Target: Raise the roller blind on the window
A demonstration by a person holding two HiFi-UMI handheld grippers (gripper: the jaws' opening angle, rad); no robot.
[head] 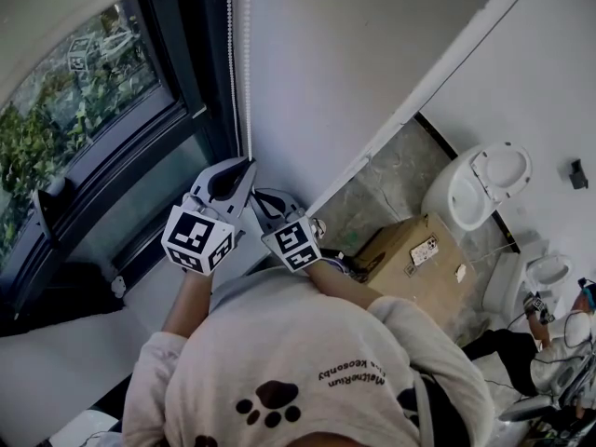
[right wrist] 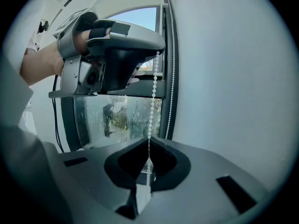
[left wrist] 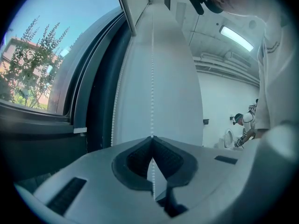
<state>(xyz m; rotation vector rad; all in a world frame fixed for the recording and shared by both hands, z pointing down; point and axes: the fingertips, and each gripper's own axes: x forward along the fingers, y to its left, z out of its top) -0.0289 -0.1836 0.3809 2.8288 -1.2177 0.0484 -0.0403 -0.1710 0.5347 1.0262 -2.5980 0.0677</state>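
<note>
A white bead chain hangs in two strands down the wall, beside the dark window frame. Both grippers sit on the same strand, one just over the other. My left gripper is the upper one, and its jaws are shut on the chain, which runs straight up from them. My right gripper sits just below, also shut on the chain. In the right gripper view the left gripper shows above, pinching the beads. The window glass is bare; no blind fabric shows.
The second chain strand hangs free next to the frame. The white sill lies below the window. On the floor to the right are a cardboard box and a white toilet. Another person crouches at the lower right.
</note>
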